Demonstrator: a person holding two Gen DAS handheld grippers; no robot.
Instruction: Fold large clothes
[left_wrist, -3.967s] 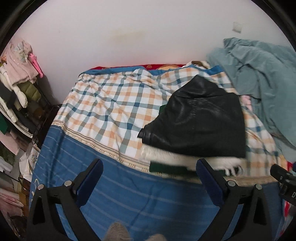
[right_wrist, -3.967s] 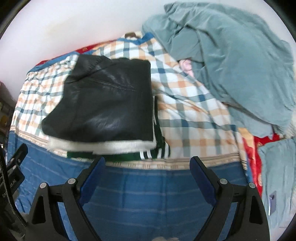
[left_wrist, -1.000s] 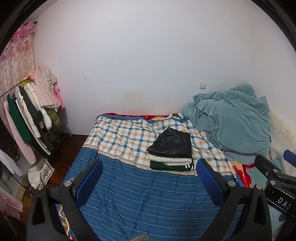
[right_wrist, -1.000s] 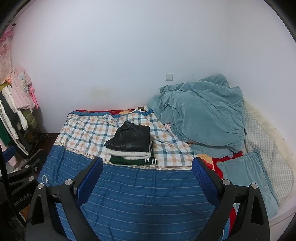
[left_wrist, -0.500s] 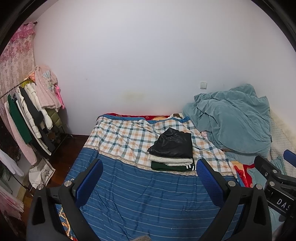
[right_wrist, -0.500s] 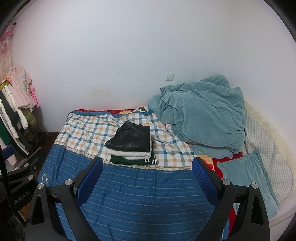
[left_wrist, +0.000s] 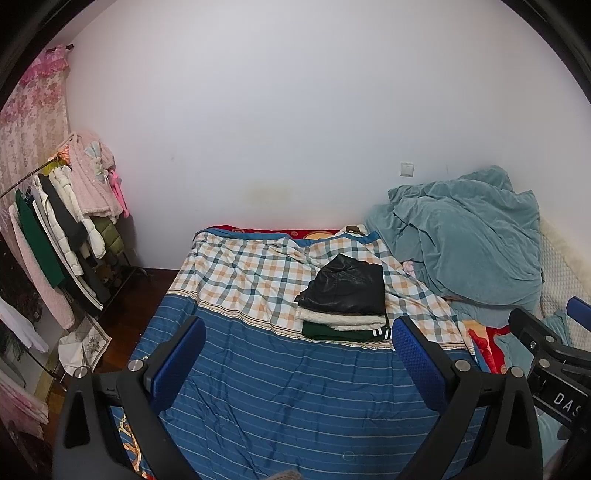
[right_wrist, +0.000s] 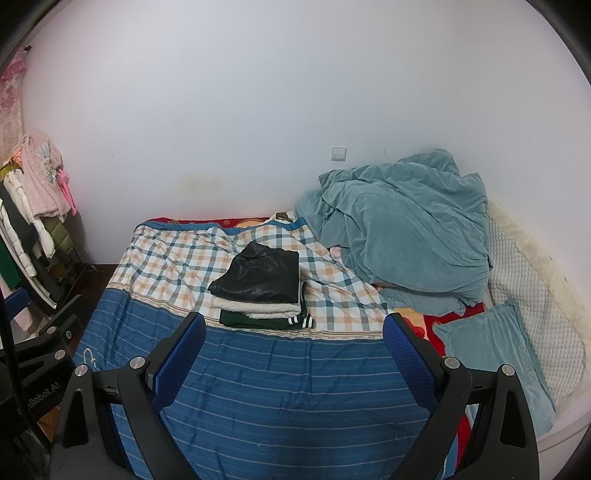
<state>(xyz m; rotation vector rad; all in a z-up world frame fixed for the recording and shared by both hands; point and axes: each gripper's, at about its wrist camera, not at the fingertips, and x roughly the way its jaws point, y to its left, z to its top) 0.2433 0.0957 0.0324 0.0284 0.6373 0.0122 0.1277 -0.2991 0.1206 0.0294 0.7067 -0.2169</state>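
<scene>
A folded black leather jacket (left_wrist: 345, 286) with white fleece lining lies on top of a folded dark green garment (left_wrist: 343, 334) with white stripes, stacked on the checked part of the bedspread (left_wrist: 251, 280). The stack also shows in the right wrist view (right_wrist: 260, 278). My left gripper (left_wrist: 299, 354) is open and empty, held well back above the blue striped part of the bed. My right gripper (right_wrist: 293, 350) is open and empty, also far back from the stack.
A crumpled teal blanket (right_wrist: 402, 221) is heaped at the bed's right, with a teal pillow (right_wrist: 495, 354) in front of it. A clothes rack (left_wrist: 55, 236) with hanging garments stands left of the bed. White wall behind.
Both grippers have pulled far back from the folded stack since four seconds ago; over the last second the views hardly shift. Both stay open.
</scene>
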